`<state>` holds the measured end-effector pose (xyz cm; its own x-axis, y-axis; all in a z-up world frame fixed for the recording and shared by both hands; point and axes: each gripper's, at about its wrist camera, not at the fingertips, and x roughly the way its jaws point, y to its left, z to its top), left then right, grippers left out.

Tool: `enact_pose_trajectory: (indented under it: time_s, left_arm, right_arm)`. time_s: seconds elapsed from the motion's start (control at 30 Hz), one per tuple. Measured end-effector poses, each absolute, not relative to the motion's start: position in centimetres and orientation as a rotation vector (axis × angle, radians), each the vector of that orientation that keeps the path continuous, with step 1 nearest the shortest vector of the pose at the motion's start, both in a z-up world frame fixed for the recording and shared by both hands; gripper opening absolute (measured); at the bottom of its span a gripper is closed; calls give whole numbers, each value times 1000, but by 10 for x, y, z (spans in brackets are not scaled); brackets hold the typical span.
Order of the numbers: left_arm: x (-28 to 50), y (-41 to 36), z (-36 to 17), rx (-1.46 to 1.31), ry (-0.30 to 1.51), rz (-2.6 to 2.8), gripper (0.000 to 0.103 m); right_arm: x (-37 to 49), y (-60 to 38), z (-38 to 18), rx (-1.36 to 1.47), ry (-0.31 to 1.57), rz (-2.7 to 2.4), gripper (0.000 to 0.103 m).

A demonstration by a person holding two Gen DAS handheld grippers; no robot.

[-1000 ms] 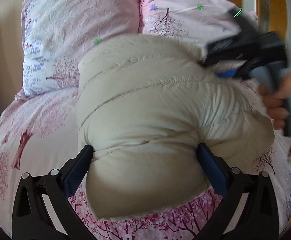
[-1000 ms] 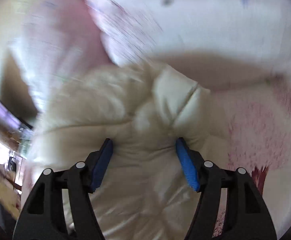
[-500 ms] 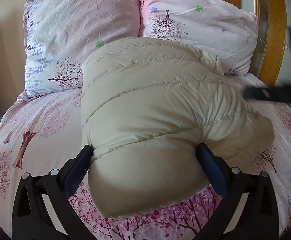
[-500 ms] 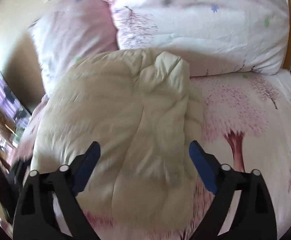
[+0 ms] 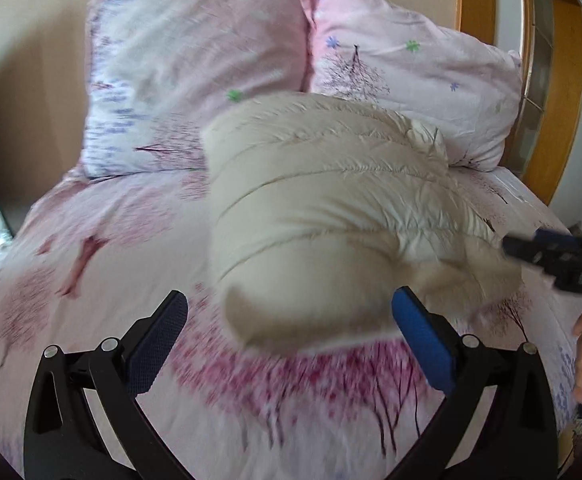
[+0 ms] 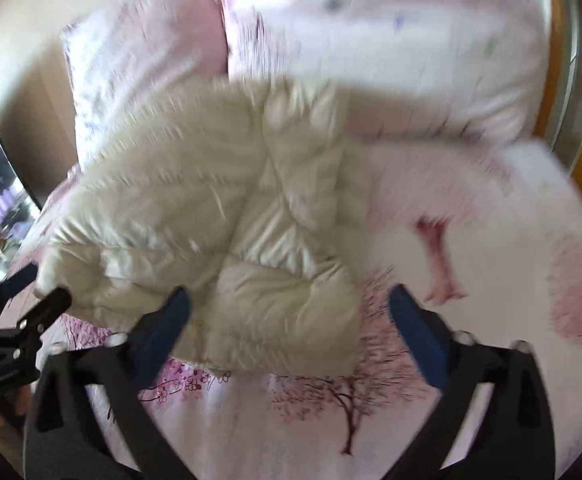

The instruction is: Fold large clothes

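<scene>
Cream quilted jacket [image 5: 331, 216] lies folded in a puffy bundle mid-bed [image 5: 91, 248], just before the pillows [image 5: 195, 64]. Left hand-held gripper [image 5: 289, 332] stands wide, apparently clear of it; right hand-held gripper [image 6: 289, 320] is opening, nothing pinched. Withdraw both slowly so the puffy layers don't spring apart.

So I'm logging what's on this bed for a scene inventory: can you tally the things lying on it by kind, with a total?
Cream puffer jacket, folded into a bundle: 1
Pink floral pillows: 2, the left pillow and the right pillow
Total: 3, all on the pink blossom-print bedsheet
</scene>
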<state>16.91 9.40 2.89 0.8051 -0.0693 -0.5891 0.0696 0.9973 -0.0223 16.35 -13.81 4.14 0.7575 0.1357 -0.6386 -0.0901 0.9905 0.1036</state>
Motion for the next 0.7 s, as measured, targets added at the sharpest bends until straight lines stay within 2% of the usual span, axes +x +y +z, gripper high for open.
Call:
enact_pose_trajectory:
  time_s: [0.1, 0.23, 0.43, 0.7]
  left_arm:
    - [151, 99, 31, -10, 667, -40, 102]
    - [136, 99, 23, -22, 733, -5, 102]
    - [124, 96, 8, 0, 835, 22, 102]
    - [128, 102, 1, 3, 922, 41, 102]
  right_arm:
    - [132, -142, 46, 117, 634, 121, 101]
    - [119, -139, 32, 188, 747, 223, 101]
    - [99, -112, 15, 14, 827, 163, 101]
    - [100, -102, -4, -46, 948, 113, 101]
